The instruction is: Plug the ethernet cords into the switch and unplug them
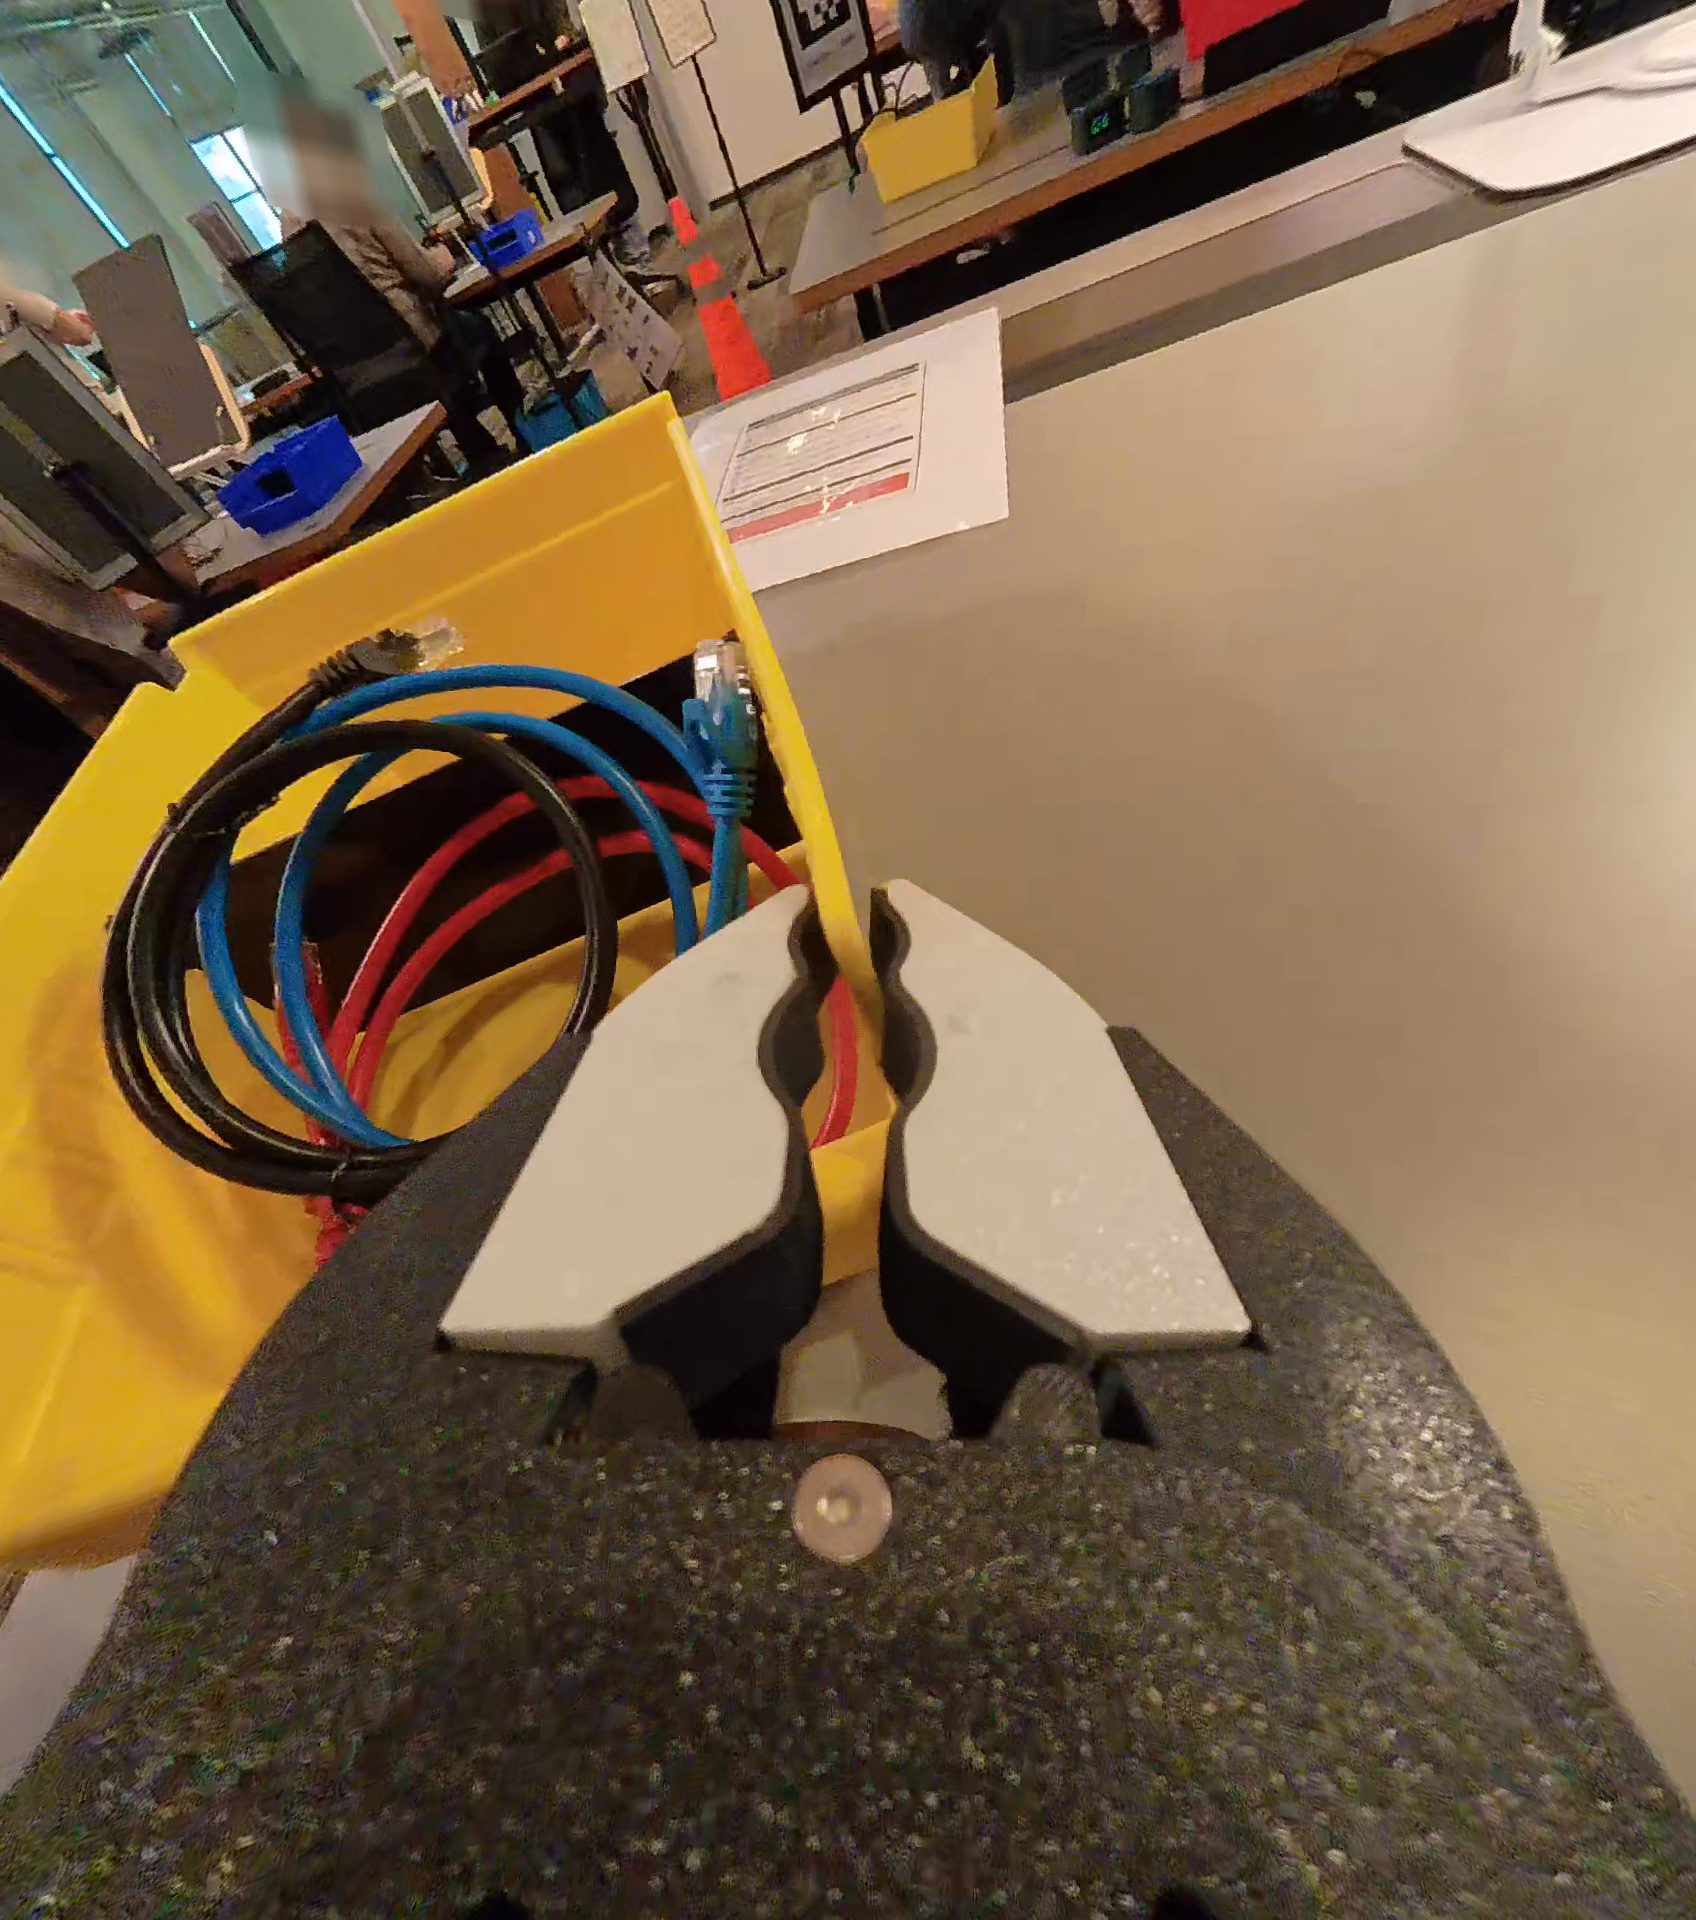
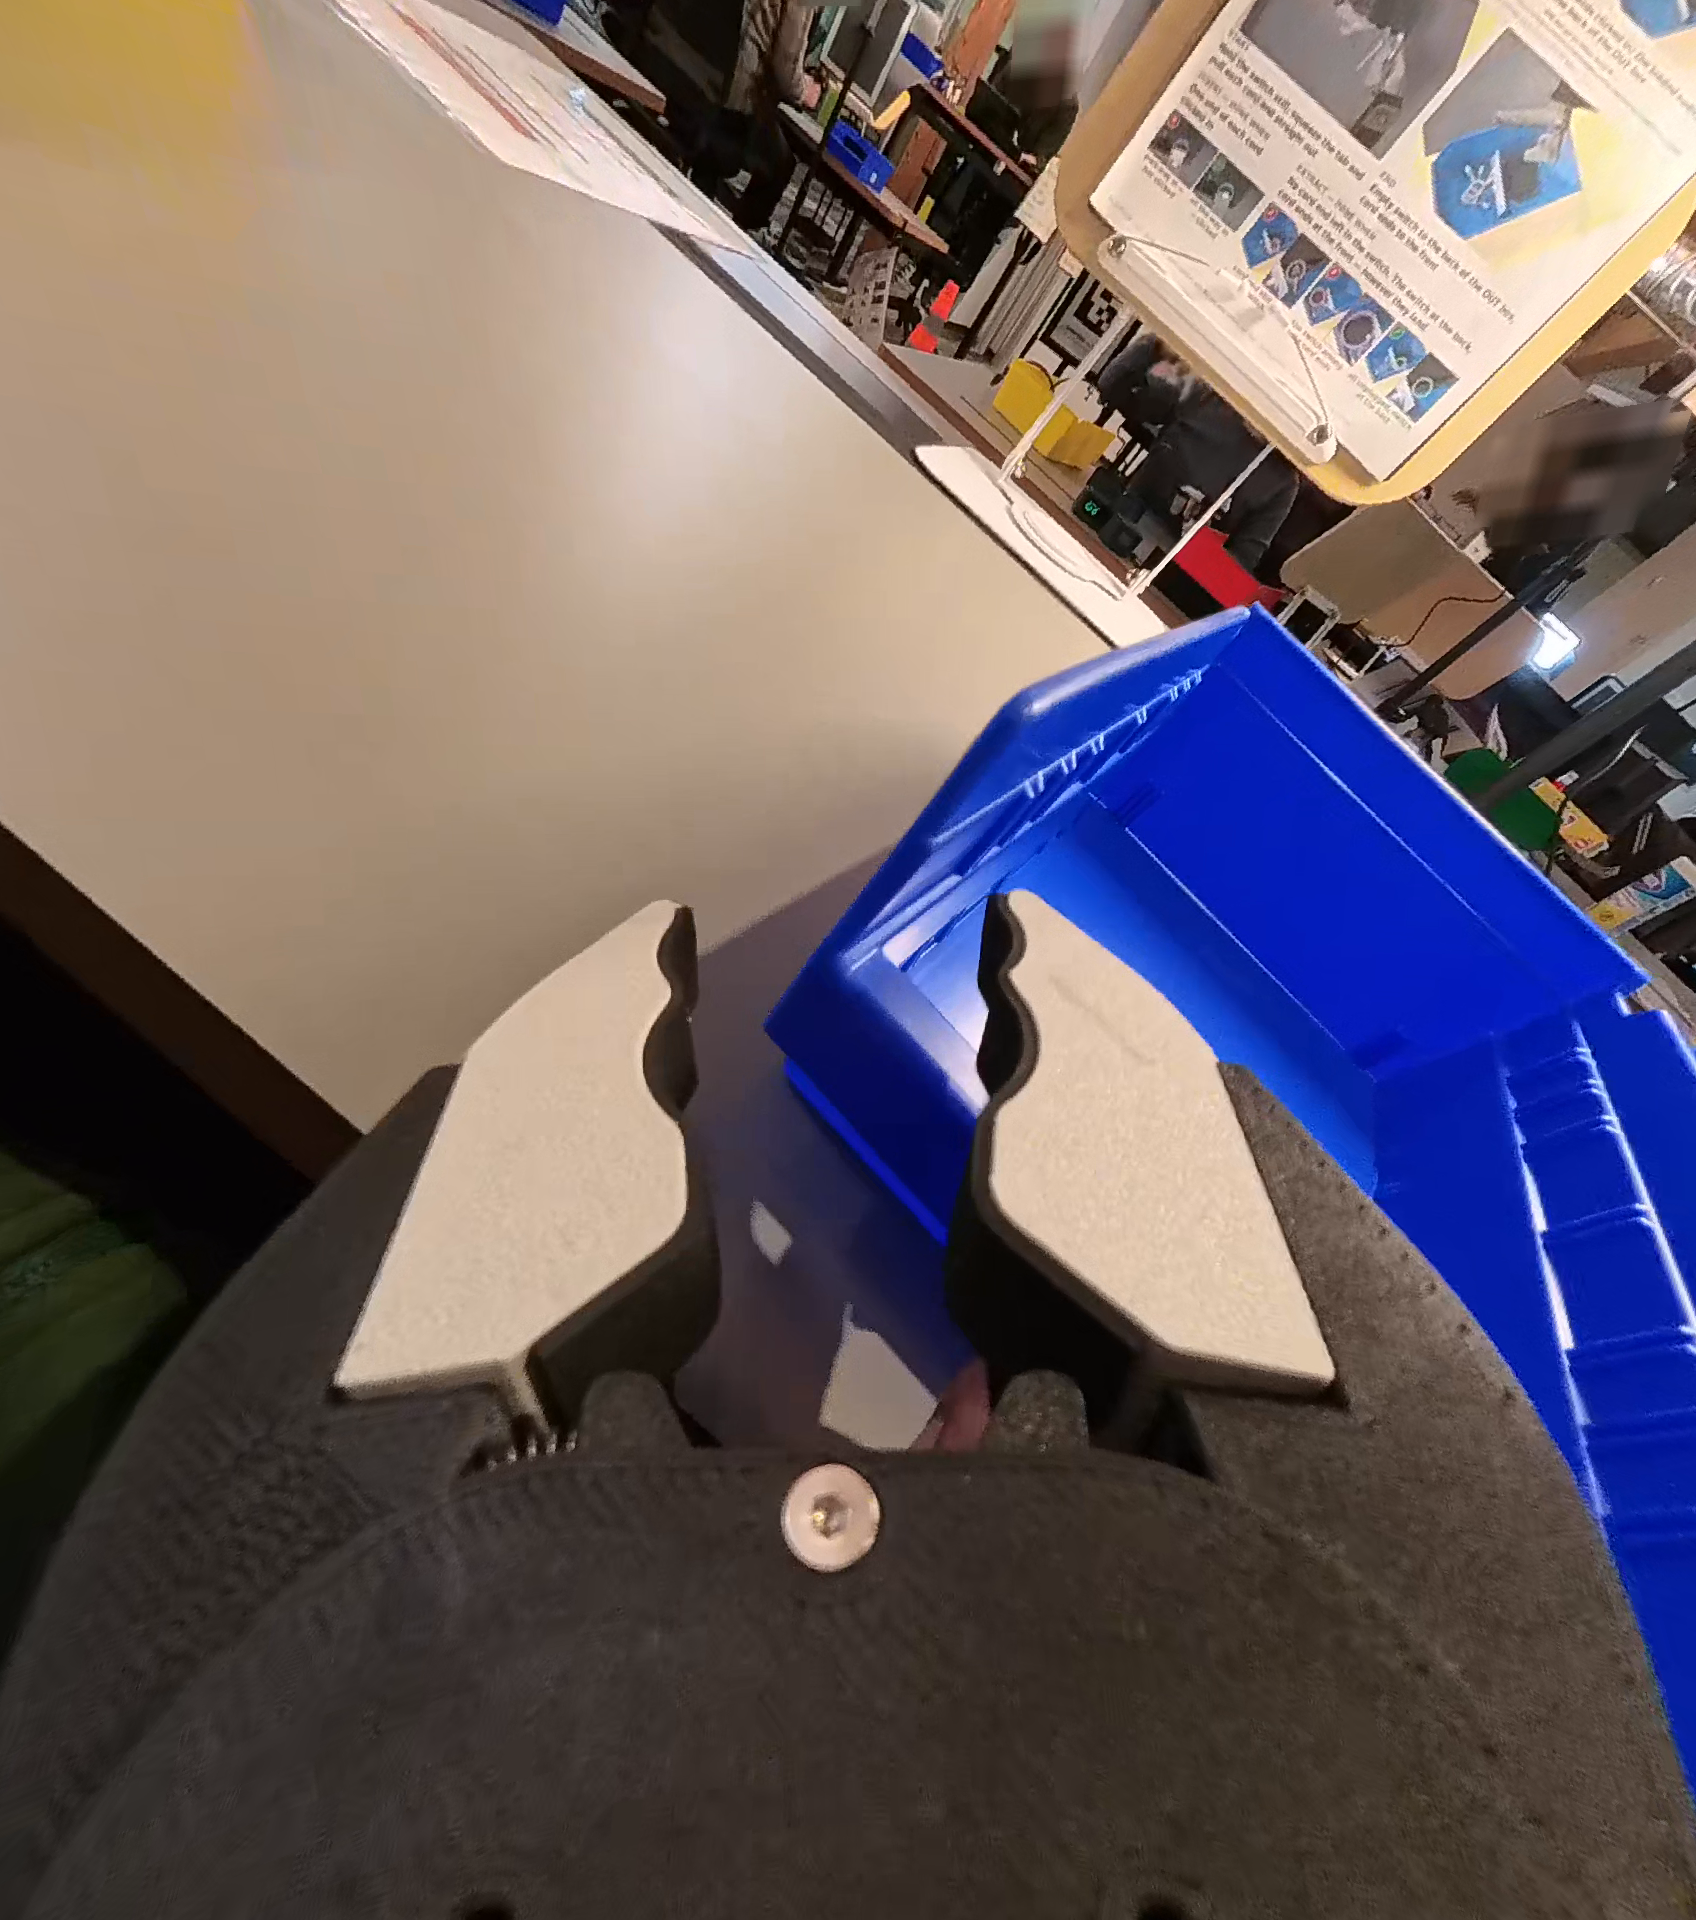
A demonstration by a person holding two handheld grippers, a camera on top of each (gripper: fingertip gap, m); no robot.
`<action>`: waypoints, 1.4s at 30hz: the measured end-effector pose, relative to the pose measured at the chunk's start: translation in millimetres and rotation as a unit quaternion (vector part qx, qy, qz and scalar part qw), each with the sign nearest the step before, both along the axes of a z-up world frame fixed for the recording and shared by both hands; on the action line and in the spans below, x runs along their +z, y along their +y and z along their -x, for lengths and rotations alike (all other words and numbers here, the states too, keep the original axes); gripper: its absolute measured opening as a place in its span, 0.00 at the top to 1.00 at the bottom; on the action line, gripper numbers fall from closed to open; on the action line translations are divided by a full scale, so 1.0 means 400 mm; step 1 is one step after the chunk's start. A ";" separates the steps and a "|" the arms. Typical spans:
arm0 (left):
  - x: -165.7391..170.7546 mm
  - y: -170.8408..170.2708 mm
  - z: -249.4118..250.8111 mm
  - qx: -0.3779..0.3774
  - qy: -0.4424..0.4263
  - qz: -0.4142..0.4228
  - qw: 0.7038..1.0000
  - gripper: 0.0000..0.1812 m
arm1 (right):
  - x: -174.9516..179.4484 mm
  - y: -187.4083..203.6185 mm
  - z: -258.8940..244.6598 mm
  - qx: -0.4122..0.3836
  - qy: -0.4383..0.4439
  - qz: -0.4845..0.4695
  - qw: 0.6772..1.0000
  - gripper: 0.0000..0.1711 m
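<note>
Left wrist view shows the left gripper [image 1: 849, 914] clamped on the yellow bin [image 1: 532, 561] wall, its coiled ethernet cords [image 1: 470, 894] apparently still unplugged and no switch visible, while the right gripper [image 2: 839, 935] gapes beside the blue bin [image 2: 1343, 935].

A pale table [image 1: 1343, 831] carries a yellow bin [image 1: 532, 551], a laminated sheet [image 1: 854, 457] and a blue bin [image 2: 1343, 914].

The left gripper [image 1: 849, 914] has its two grey fingers drawn nearly together, tips pointing toward twelve o'clock, clamped on a thin yellow wall. The right gripper [image 2: 839, 935] has its fingers spread apart, gripping nothing.
</note>
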State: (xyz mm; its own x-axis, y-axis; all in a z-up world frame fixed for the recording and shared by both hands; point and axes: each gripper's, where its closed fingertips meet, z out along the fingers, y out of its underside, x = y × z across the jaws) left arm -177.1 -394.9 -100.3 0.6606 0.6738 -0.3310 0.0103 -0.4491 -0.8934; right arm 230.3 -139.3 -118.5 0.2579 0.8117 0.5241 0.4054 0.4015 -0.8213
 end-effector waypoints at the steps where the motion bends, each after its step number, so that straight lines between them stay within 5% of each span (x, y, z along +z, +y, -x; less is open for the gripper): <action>1: 0.000 0.002 0.011 -0.006 -0.001 -0.001 1.000 0.96 | 0.004 -0.003 0.002 0.001 0.003 -0.001 1.000 0.69; 19: -0.001 0.039 0.045 -0.043 0.008 -0.038 0.998 0.98 | 0.053 0.015 0.046 -0.035 0.022 0.015 0.999 0.71; 25: 0.001 0.041 0.033 -0.046 0.038 -0.021 0.998 0.97 | 0.062 0.067 0.052 -0.061 0.028 0.010 0.998 0.88; 42: 0.002 0.042 0.027 -0.048 0.052 -0.012 0.997 0.97 | 0.052 0.586 -0.225 -0.250 0.009 0.083 0.965 0.95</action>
State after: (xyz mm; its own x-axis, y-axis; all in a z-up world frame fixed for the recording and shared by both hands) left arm -188.0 -378.0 -99.6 0.6848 0.6182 -0.3859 -0.1253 -0.4218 -0.8980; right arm 320.2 95.1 -97.5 0.6461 0.6557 0.3905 0.5002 0.0227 -0.8656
